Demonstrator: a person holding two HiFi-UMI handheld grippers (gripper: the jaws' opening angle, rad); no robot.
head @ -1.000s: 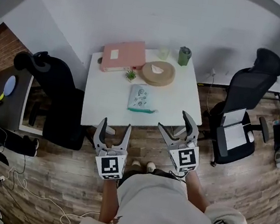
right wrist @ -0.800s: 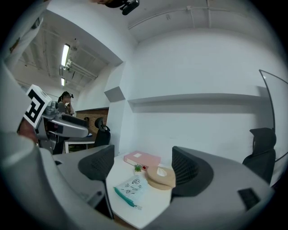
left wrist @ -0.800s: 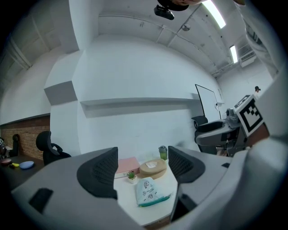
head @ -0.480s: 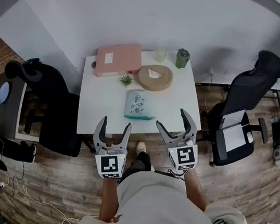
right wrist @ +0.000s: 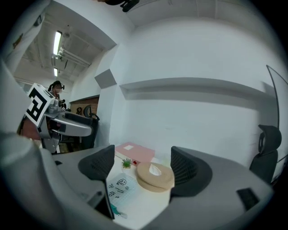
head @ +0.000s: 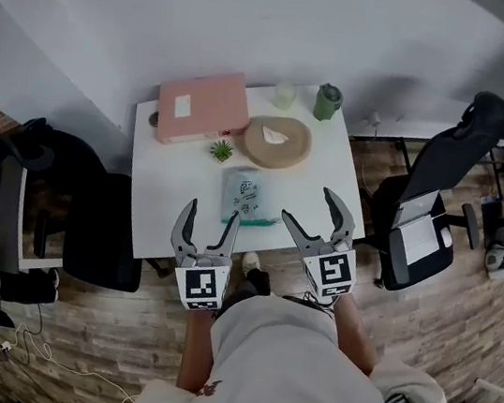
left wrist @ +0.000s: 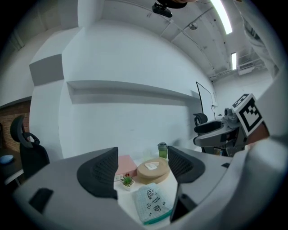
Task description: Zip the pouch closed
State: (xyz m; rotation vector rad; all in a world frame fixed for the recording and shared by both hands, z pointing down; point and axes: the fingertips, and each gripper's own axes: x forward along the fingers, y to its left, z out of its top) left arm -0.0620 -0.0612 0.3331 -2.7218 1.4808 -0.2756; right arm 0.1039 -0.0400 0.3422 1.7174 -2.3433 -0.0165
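The pouch (head: 246, 197) is pale mint with small drawings and a teal zip edge, lying flat near the front of the white table (head: 171, 202). It also shows in the left gripper view as the pouch (left wrist: 153, 204) and in the right gripper view as the pouch (right wrist: 119, 189). My left gripper (head: 205, 226) hovers open over the table's front edge, left of the pouch. My right gripper (head: 317, 216) is open too, just right of the pouch's near corner. Neither touches it.
Behind the pouch sit a small green plant (head: 221, 151), a round tan box (head: 277, 141), a pink box (head: 201, 106), a clear cup (head: 285, 95) and a green tumbler (head: 327, 101). Black office chairs stand left (head: 90, 208) and right (head: 433, 196) of the table.
The person has stepped toward the table. Both open grippers now reach its front edge on either side of the pouch; a second ago they were short of it.
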